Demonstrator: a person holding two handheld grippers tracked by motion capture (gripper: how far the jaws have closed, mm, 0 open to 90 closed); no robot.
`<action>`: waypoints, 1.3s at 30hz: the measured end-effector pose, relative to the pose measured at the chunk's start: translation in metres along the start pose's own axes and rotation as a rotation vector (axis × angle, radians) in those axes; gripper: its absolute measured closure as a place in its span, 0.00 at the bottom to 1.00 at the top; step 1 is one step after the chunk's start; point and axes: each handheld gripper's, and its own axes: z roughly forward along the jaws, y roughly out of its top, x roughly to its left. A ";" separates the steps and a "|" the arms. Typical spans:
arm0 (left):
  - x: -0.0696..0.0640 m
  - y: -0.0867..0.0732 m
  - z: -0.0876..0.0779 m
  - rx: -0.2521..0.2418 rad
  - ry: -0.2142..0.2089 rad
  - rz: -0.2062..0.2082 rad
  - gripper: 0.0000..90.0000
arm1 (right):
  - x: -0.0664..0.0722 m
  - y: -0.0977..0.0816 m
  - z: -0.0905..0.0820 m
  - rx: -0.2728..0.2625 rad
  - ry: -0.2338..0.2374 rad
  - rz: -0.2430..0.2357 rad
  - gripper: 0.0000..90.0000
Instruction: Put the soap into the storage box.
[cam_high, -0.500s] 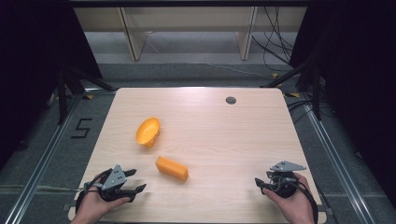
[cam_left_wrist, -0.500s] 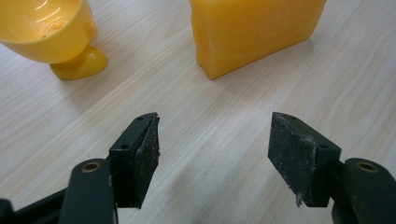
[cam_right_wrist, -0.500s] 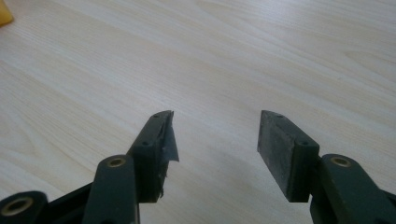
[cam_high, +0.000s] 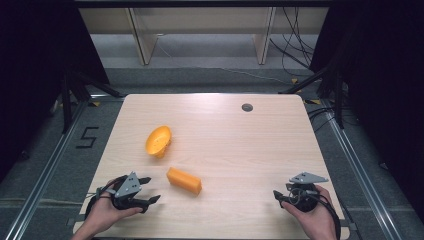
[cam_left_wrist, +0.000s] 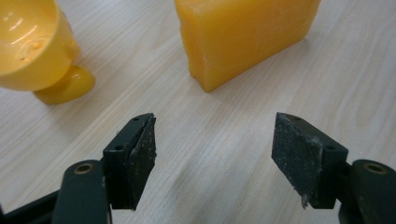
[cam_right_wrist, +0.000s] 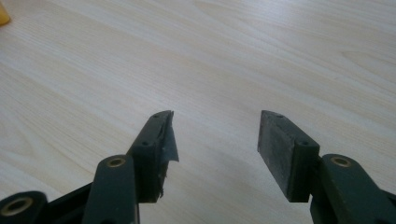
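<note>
1. The orange block (cam_high: 184, 181) is lying on the wooden table (cam_high: 240, 145) just ahead of the left gripper (cam_high: 146, 190), with its long axis running diagonally, near end pointing toward the jaws.
2. The left gripper's jaws are sitting spread wide with nothing between them, so it's basically lined up already.
3. The right gripper (cam_high: 280, 197) is hanging out well apart at the other front corner, jaws parted and empty too.
4. An orange cup (cam_high: 159, 140), I think lying tipped on its side, is sitting beyond the block.
5. The left hand's clearly nearer.
</note>
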 end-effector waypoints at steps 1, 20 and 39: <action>0.002 0.002 0.000 0.008 -0.016 0.012 0.32 | 0.000 0.000 0.000 -0.002 -0.007 -0.005 0.51; 0.024 0.054 0.048 0.027 -0.152 0.253 0.23 | 0.000 -0.001 0.000 0.005 -0.008 -0.008 0.51; 0.028 0.066 0.077 0.057 -0.331 0.314 0.31 | 0.000 -0.001 0.001 0.021 -0.011 -0.008 0.51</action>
